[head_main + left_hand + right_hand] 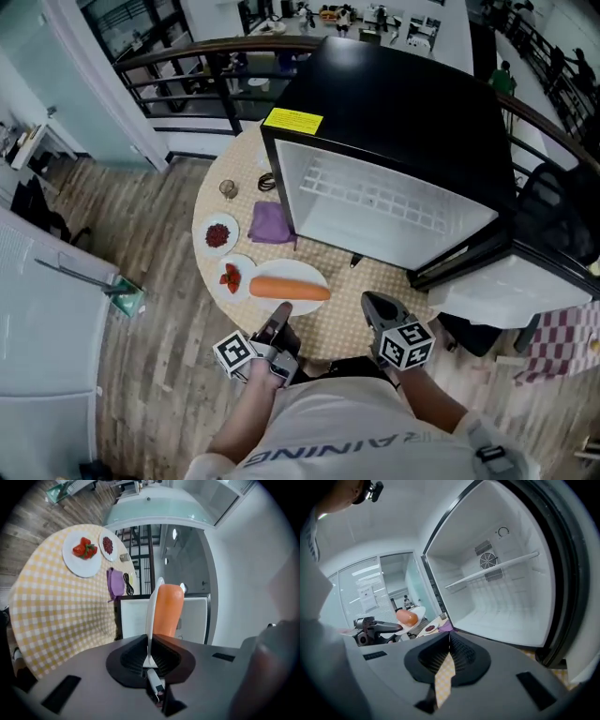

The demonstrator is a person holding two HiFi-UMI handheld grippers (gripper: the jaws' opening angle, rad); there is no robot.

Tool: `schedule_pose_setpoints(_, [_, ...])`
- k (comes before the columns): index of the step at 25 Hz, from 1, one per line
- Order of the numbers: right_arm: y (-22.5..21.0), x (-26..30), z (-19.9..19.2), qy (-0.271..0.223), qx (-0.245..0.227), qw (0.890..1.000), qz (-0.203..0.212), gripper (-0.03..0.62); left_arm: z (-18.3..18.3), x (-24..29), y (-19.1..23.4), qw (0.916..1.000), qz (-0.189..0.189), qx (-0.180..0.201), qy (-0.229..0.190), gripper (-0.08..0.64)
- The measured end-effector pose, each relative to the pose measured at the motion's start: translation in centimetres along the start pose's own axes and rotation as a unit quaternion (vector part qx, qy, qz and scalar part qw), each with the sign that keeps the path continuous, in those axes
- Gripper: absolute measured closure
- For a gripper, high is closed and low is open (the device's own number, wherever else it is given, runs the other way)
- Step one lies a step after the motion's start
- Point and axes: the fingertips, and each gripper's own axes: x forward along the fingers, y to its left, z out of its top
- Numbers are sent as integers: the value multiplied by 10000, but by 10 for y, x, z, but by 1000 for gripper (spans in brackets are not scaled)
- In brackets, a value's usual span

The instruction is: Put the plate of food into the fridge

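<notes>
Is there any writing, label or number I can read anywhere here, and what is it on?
"AINING": the end of a word, seen upside down, on the person's shirt.
Yellow label on top of the fridge: print too small to read.
Paper notice on the glass wall: blurred, unreadable.
No other text shows.

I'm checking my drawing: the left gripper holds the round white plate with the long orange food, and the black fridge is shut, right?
No: the head view shows the black fridge open. The left gripper does hold the round white plate with the long orange food.
</notes>
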Motion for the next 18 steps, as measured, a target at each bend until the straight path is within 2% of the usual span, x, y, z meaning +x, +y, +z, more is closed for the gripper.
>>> schedule_pose_setpoints(3, [-5,-13,-3,-175,221,9981,-542,569,-6,24,5,9978,38,-19,666,532])
schedule_pose_setpoints(8, [-10,-31,-9,-447,581,9878,-1375,569,-17,60,7,9849,49,158,1721,532])
schedule_pose_setpoints(14, [-16,-44,-13,-567,788,9800,-1739,569,-26,99,18,9793,136,294,1996,532])
schedule_pose_setpoints(18, [-21,-54,-15,-566,800,9794,-1764,569,-38,130,29,9787,245,426,1992,532])
